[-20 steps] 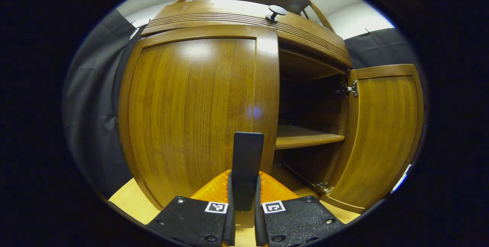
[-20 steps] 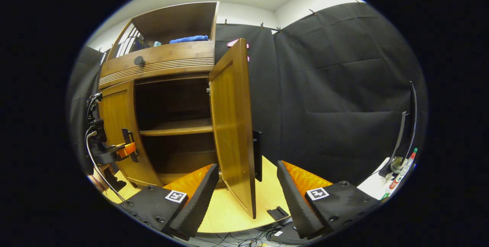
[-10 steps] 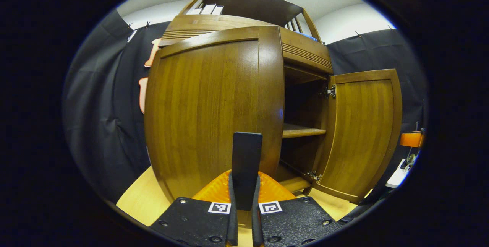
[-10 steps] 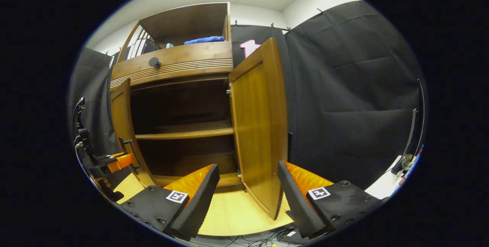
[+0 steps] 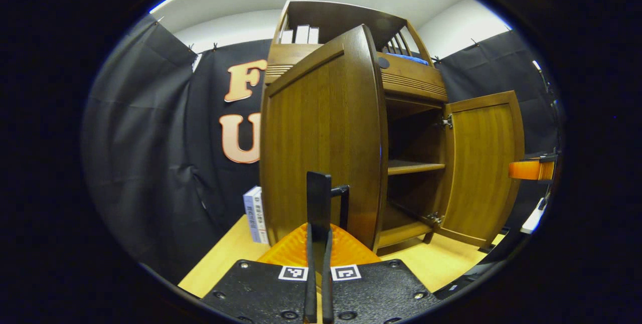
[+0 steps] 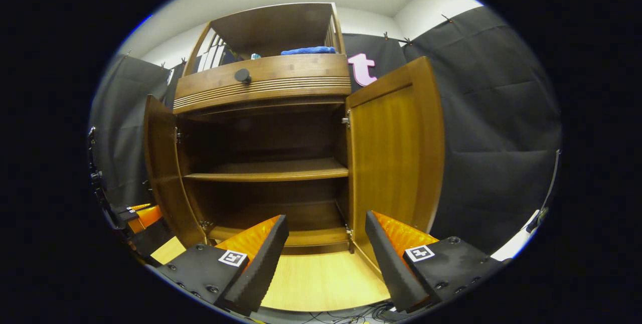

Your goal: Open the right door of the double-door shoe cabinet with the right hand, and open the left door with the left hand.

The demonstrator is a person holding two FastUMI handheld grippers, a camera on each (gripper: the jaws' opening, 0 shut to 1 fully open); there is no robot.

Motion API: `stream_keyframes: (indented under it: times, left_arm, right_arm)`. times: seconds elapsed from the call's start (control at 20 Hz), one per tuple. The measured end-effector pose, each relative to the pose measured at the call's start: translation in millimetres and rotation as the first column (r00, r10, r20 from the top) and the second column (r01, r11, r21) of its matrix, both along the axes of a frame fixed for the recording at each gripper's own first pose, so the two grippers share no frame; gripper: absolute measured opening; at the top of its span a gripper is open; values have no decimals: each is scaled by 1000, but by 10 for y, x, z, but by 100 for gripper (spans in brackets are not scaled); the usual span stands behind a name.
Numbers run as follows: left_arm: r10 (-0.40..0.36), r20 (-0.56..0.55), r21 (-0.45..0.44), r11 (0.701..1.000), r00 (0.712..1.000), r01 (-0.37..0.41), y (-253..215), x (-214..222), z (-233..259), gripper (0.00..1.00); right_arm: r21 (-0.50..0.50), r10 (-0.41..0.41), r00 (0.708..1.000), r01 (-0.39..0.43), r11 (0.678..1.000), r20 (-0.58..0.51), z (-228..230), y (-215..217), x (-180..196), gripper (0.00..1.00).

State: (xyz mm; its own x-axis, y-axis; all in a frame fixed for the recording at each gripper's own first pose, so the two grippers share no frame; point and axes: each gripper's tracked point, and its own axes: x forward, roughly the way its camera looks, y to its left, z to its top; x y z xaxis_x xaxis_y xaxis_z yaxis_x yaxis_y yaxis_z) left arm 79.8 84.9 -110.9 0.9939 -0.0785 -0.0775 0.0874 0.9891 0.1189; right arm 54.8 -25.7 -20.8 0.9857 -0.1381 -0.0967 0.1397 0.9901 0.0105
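The wooden shoe cabinet [image 6: 261, 81] stands with both doors open. In the left gripper view, the left door [image 5: 321, 133] is swung out toward me, and my left gripper [image 5: 318, 231] is shut on its thin black handle [image 5: 319, 196]. The right door [image 5: 481, 163] hangs wide open beyond it. In the right gripper view, my right gripper [image 6: 326, 249] is open with nothing between its fingers, in front of the cabinet's bare lower compartment. There the right door [image 6: 396, 148] sits just right of my gripper, apart from it. The left door [image 6: 160, 163] is at the left, with the left gripper [image 6: 143, 216] beside it.
An inner shelf [image 6: 271, 169] divides the cabinet, and a drawer with a round dark knob [image 6: 243, 75] runs above. A blue cloth [image 6: 308, 50] lies on the top shelf. Books [image 5: 253, 213] stand on the light wooden floor [image 6: 321, 279] left of the cabinet. Cables trail at the floor's front edge.
The left door has swung from nearly closed to wide open with my left gripper on its handle. The right gripper has turned left and now faces the cabinet's inside, off the right door's edge.
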Motion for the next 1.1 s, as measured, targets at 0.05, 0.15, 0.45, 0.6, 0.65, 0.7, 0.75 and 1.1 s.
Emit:
stream_keyframes:
  times: [0.05, 0.15, 0.45, 0.6, 0.65, 0.7, 0.75, 1.1]
  left_arm:
    - [16, 6, -13, 1000, 1000, -16, 119, -21, 34, 3]
    - [23, -7, -62, 998, 1000, -23, 292, -56, 48, 0]
    - [7, -25, -76, 997, 1000, -9, 648, -115, 66, 0]
    - [35, -26, -92, 995, 999, -38, 887, -100, 90, 2]
    - [23, -32, -114, 993, 999, -27, 890, -106, 90, 0]
    - [11, -36, -127, 992, 999, -15, 869, -104, 89, 0]
    - [3, -34, -114, 993, 999, -7, 862, -111, 80, 0]
    - [-35, -25, -94, 995, 999, 32, 912, -111, 71, 2]
  right_arm:
    - [0, 9, 1000, -9, 1000, -1, 0, 94, 8, 92]
    - [-3, 29, 1000, -29, 1000, -10, -10, 279, 28, 92]
    - [-43, 50, 999, -50, 998, 5, -128, 716, -201, 100]
    - [-45, 46, 999, -45, 998, 7, -175, 836, -336, 92]
    - [-50, 39, 999, -38, 998, 6, -185, 862, -371, 92]
    - [-53, 34, 999, -33, 998, 7, -197, 887, -399, 92]
    - [-56, 29, 1000, -28, 998, 8, -197, 915, -432, 92]
    - [-58, -7, 999, 9, 998, 36, -226, 989, -575, 92]
